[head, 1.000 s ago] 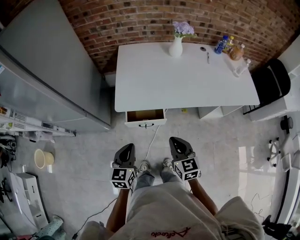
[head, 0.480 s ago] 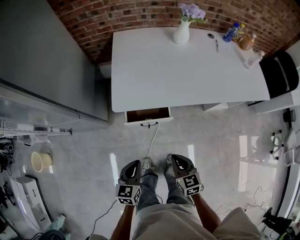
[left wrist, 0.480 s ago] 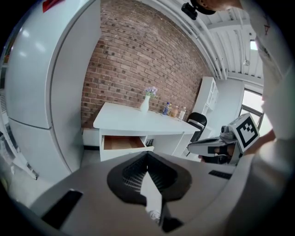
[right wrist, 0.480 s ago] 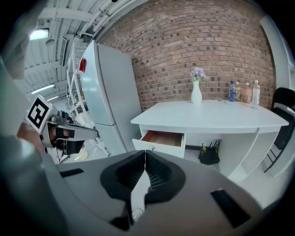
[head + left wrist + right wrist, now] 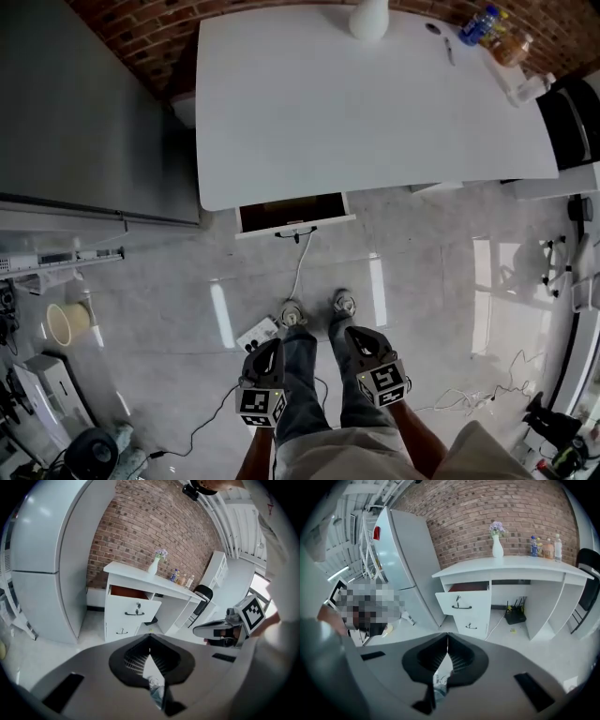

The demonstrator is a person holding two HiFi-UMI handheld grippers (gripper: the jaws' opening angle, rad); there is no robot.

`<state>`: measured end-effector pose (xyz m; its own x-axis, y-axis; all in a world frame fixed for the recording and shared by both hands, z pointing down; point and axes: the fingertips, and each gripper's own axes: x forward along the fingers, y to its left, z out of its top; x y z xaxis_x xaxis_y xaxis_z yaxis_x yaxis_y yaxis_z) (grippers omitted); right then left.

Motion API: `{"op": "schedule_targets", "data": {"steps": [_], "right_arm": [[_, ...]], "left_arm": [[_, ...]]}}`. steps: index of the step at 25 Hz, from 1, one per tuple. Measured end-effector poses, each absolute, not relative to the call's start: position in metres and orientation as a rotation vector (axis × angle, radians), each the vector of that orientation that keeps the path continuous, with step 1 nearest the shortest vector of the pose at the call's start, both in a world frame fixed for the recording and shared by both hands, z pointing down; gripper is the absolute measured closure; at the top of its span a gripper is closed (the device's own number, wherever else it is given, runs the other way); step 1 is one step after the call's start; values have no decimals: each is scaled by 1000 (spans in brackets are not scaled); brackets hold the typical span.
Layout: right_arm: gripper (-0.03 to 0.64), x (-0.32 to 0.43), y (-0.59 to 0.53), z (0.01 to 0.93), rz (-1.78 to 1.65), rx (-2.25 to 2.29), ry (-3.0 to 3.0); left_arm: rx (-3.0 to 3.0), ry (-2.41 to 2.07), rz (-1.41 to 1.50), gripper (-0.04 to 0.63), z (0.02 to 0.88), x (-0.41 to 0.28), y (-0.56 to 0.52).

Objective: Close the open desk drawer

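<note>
White rectangular desk top. White-fronted open drawer: brown inside, black handle. Red-brown brick wall with a pale mortar grid. Plain grey tall cabinet. Light grey glossy tiled floor. Dark grey left gripper and right gripper; their cubes carry black-and-white square markers. Pale yellow round tub.

Head view: from overhead, steeply down; desk at frame top, left gripper and right gripper low in frame, well apart from the open drawer.
Left gripper view: low, along own jaws, facing the desk front obliquely from the drawer end, at a distance; right gripper at the right edge.
Right gripper view: low, along own jaws, facing the desk front more squarely, at a distance.
Shared by all three: desk, drawer, vase, brick wall.
</note>
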<state>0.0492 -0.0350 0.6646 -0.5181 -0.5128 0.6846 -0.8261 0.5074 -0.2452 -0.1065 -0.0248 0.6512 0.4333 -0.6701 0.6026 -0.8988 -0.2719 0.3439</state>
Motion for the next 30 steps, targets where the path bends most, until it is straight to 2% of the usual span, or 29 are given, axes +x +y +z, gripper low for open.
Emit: {"op": "schedule_targets", "data": {"steps": [11,22,30], "right_arm": [[598,42,-20,709,809,1055,-2165],[598,27,-101,751,735,1062,-2223],[598,18,-171,803,919,1121,-2171]], "left_arm": [[2005,-1278,448,583,694,-103,-20],[2037,-1282,491,583,765,-100,-94],[1943,-1236,416,583,810,-96,-152]]}}
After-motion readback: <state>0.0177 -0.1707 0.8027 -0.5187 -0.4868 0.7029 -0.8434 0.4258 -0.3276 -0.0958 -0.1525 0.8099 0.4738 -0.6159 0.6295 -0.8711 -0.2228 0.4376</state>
